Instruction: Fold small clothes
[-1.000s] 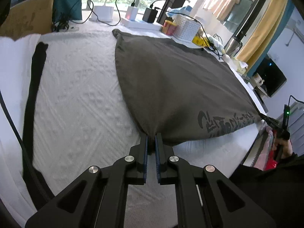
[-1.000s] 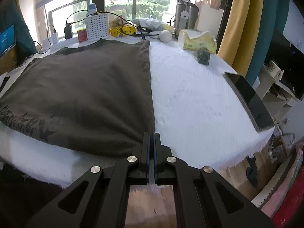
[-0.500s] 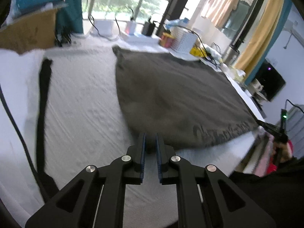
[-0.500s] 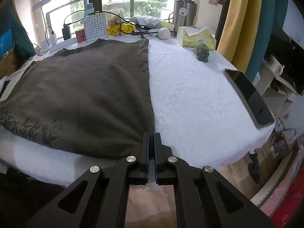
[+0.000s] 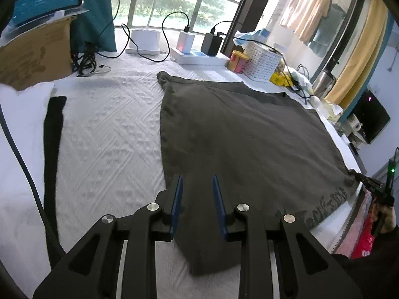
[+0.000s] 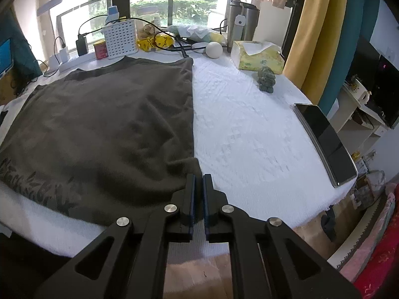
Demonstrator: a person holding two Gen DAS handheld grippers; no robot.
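Left gripper (image 5: 197, 186) jaws just opening, releasing the dark garment (image 5: 244, 144); right gripper (image 6: 198, 182) clenching its corner. Cloth's looking soft, light, floppy — corners and hems being best holds.

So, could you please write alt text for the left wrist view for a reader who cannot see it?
The left gripper, its jaws just opened, hovers over the near corner of a dark grey garment spread flat on a white textured cloth. Chargers, a white basket and a window sit behind.
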